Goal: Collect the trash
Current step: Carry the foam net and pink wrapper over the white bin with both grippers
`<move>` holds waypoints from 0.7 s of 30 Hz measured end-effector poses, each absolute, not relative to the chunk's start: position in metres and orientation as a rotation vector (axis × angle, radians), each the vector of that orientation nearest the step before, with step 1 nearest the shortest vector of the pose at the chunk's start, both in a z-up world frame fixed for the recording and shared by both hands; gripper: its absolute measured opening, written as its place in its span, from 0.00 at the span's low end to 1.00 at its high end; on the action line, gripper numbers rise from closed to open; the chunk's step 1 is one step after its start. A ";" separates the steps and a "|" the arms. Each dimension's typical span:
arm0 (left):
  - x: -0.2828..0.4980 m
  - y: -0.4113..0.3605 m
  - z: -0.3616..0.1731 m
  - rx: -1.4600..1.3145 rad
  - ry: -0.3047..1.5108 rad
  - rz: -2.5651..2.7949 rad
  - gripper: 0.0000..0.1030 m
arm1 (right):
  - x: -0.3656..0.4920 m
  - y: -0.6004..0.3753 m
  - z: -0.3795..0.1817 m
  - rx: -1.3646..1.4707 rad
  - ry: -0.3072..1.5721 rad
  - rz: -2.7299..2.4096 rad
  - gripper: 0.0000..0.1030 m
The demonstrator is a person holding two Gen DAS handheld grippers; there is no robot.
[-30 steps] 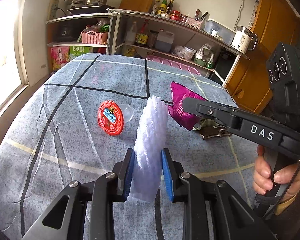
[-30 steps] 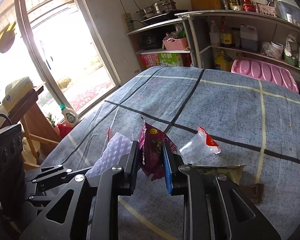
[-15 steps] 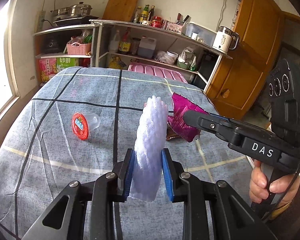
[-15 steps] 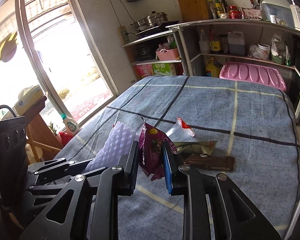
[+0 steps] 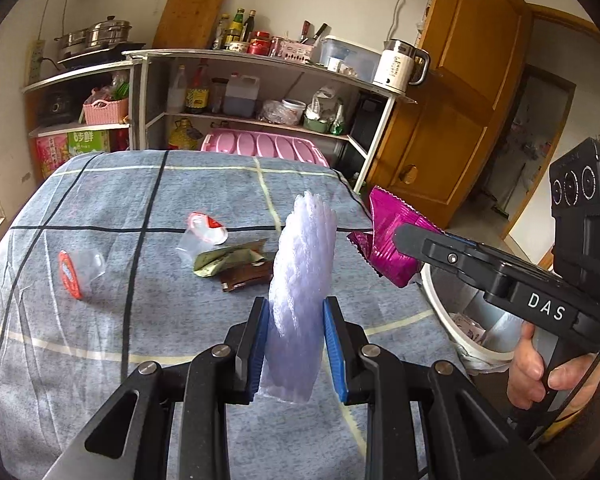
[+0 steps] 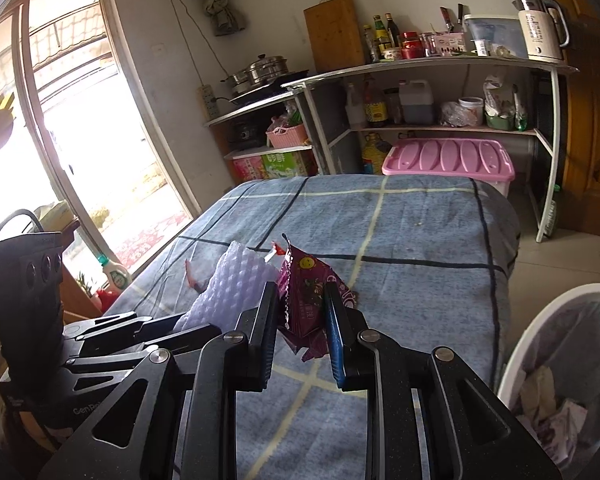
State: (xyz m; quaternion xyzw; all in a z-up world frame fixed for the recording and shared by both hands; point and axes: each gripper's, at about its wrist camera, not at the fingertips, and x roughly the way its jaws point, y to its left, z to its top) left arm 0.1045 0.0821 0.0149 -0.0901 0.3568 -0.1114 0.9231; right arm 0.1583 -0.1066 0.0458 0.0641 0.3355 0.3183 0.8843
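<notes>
My left gripper (image 5: pixel 296 340) is shut on a white foam net sleeve (image 5: pixel 304 264), held upright above the blue checked table (image 5: pixel 140 320). My right gripper (image 6: pixel 302 320) is shut on a magenta snack wrapper (image 6: pixel 308 300); the wrapper also shows in the left wrist view (image 5: pixel 388 240), near the table's right edge. A white trash bin (image 6: pixel 540 344) with paper in it stands low at the right, beside the table; it also shows in the left wrist view (image 5: pixel 456 316). On the table lie a red-lidded clear cup (image 5: pixel 76 270), a clear bag (image 5: pixel 200 236), a green wrapper (image 5: pixel 224 260) and a brown wrapper (image 5: pixel 248 276).
Metal shelves (image 5: pixel 260 92) with bottles, pots and a kettle stand behind the table. A pink-lidded box (image 6: pixel 448 160) sits under them. A wooden door (image 5: pixel 452 120) is at the right. A bright window (image 6: pixel 80 140) is on the left.
Both grippers have pulled back and swung right with their loads. The trash bin has come into view at the right, and more of the litter on the table shows.
</notes>
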 end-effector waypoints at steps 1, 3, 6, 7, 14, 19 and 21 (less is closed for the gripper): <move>0.106 0.075 0.015 -0.179 0.732 -0.239 0.27 | 0.158 -0.114 0.046 0.138 0.697 0.647 0.23; 0.109 0.062 0.016 -0.168 0.735 -0.263 0.27 | 0.156 -0.127 0.047 0.149 0.691 0.626 0.23; 0.112 0.042 0.017 -0.146 0.737 -0.296 0.27 | 0.152 -0.149 0.048 0.159 0.684 0.595 0.23; 0.114 0.036 0.018 -0.142 0.738 -0.303 0.27 | 0.152 -0.155 0.049 0.162 0.681 0.585 0.23; 0.130 -0.011 0.018 -0.130 0.756 -0.390 0.27 | 0.147 -0.207 0.047 0.182 0.685 0.489 0.23; 0.138 -0.044 0.016 -0.108 0.768 -0.450 0.27 | 0.146 -0.239 0.041 0.202 0.699 0.430 0.23; 0.140 -0.056 0.015 -0.103 0.775 -0.467 0.27 | 0.145 -0.252 0.039 0.210 0.701 0.408 0.23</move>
